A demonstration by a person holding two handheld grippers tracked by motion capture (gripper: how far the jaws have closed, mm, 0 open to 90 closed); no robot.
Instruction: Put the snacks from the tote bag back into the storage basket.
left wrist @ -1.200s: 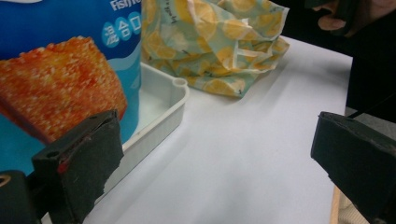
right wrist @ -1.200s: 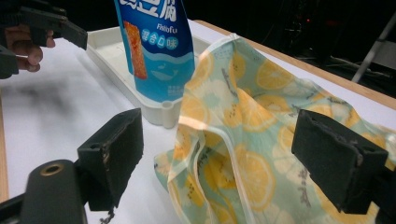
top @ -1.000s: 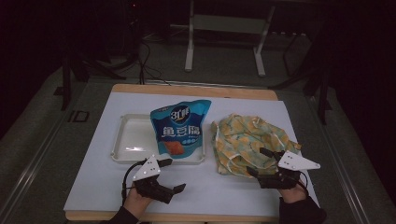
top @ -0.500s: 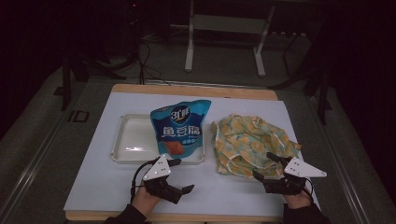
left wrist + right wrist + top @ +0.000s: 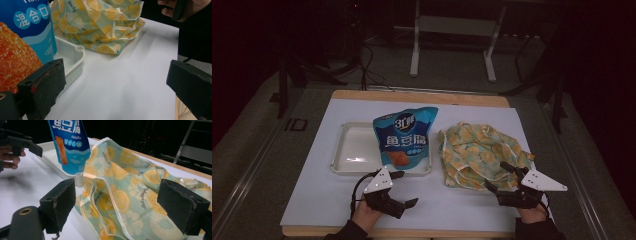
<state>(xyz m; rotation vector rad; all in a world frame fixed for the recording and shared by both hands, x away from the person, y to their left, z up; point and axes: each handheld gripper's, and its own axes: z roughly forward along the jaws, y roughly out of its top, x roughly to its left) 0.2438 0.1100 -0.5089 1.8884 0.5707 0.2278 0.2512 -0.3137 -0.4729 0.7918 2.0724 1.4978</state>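
A: What sits on the big white sheet-covered table [image 5: 337,200]?

B: Largest first: a crumpled cloth bag printed with yellow lemon slices on pale green [image 5: 477,152], lying flat on the person's right half. Then a shallow white plastic tray [image 5: 349,150] at the middle-left, and a blue snack pouch with white lettering [image 5: 404,140] lying across the tray's right end, its top pointing away from the person, its long axis running near to far.

A: Which gripper is nearer the cloth bag?

B: The right gripper [image 5: 501,176]. Its jaws are spread wide with nothing between them, pointing forward and to the left, and the bag's near edge lies directly ahead, just beyond the tips. In the right gripper view the fabric [image 5: 120,202] bulges between the two pads.

A: And the bag's lie?

B: Its longer spread runs left to right across the table, handles hard to pick out in the folds.

A: The left gripper [image 5: 404,189]?

B: Also released, empty, held low just this side of the tray's near rim, the pouch ahead of it. I judge the right hand better placed to pinch the bag's near hem.
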